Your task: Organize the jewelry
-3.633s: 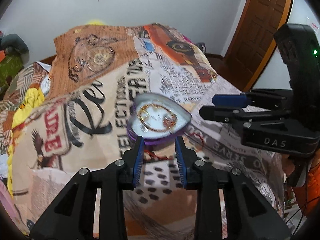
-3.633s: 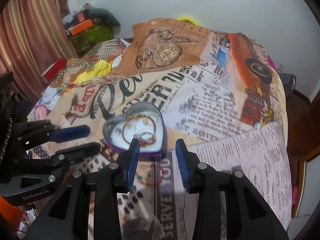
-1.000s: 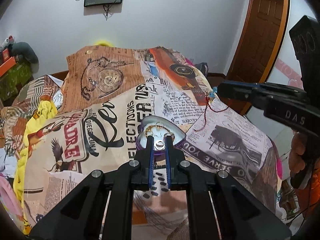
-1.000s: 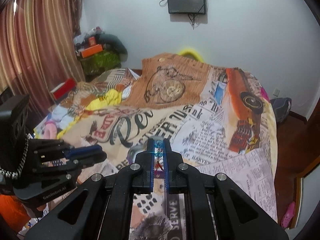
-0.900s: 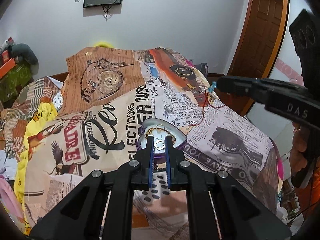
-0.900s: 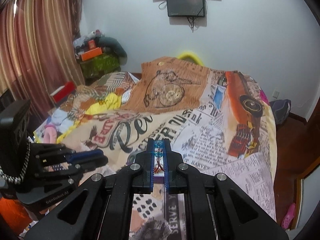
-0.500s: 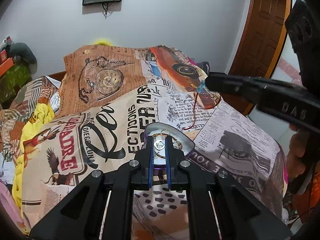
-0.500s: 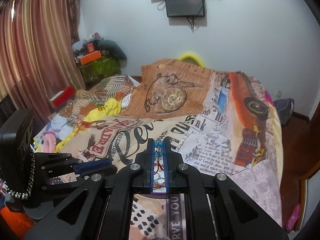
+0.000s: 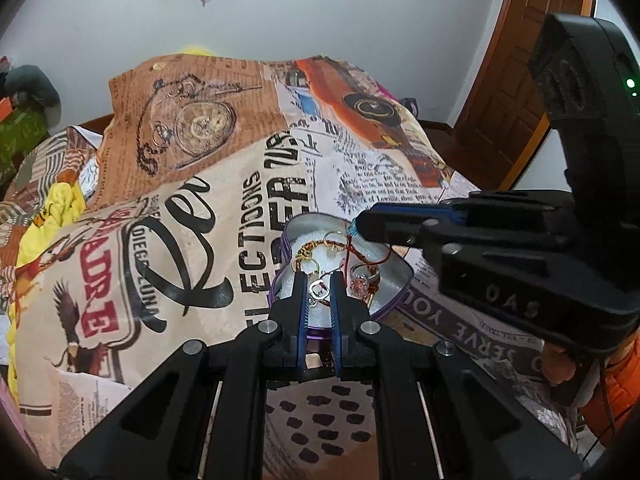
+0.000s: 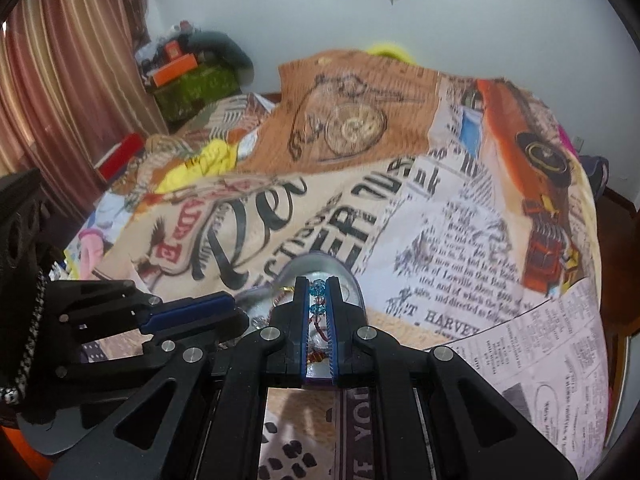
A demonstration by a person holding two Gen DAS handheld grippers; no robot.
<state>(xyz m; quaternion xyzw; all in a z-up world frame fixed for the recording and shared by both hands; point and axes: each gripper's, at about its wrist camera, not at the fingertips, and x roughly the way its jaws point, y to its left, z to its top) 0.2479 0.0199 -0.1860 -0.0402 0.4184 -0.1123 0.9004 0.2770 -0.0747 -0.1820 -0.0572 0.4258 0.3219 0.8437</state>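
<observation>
The right gripper [image 10: 319,292], jaws clenched on a red-thread bracelet with blue beads [image 10: 318,290], is hovering over the heart-shaped tin [image 9: 390,280] lying on the bed [image 9: 180,208]. The left gripper [image 9: 319,280], jaws nearly closed, is gripping the tin's near rim.

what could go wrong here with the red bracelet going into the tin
1. The red string bracelet hangs from the right gripper onto the gold chain and rings in the heart-shaped tin; it may tangle with them.
2. Its cord trails past the tin's right rim, so part could land on the bedspread.
3. The left gripper, close over the tin, may snag the cord.
</observation>
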